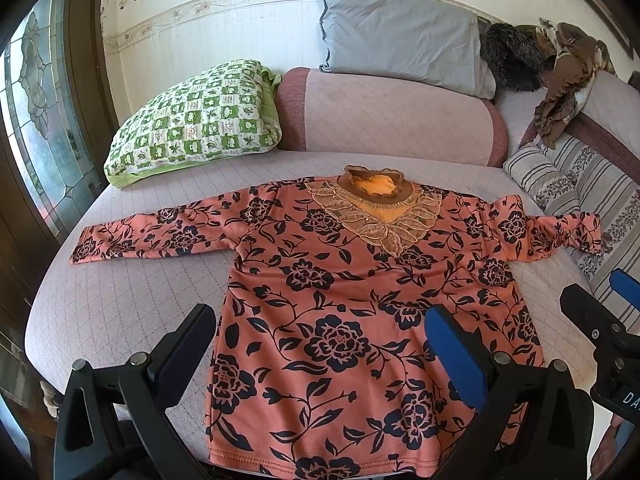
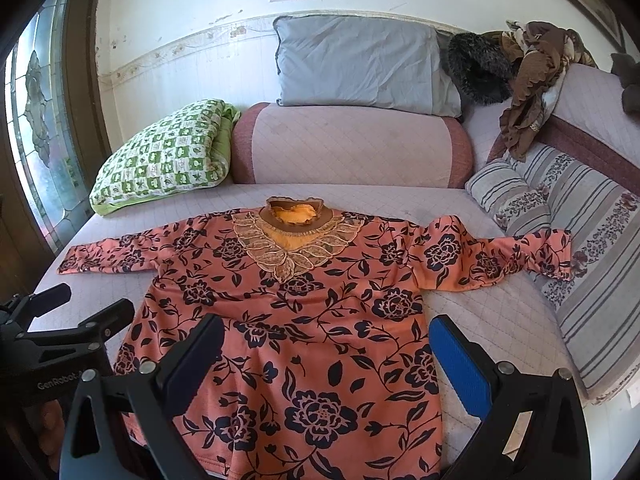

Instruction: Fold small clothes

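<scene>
Floral top spread flat on the sofa seat, ready for the first fold.

The orange floral top [image 1: 360, 312] lies face up on the quilted seat cover [image 1: 132, 300], sleeves stretched out left and right, probably so each can be turned in. Its long axis runs near to far, the lace collar [image 1: 376, 216] pointing far toward the bolster [image 1: 384, 116], the hem nearest. The left gripper [image 1: 320, 352] and right gripper [image 2: 326, 360] both hover over the lower body, jaws spread wide, holding nothing; whether the tips touch cloth I cannot tell.
</scene>
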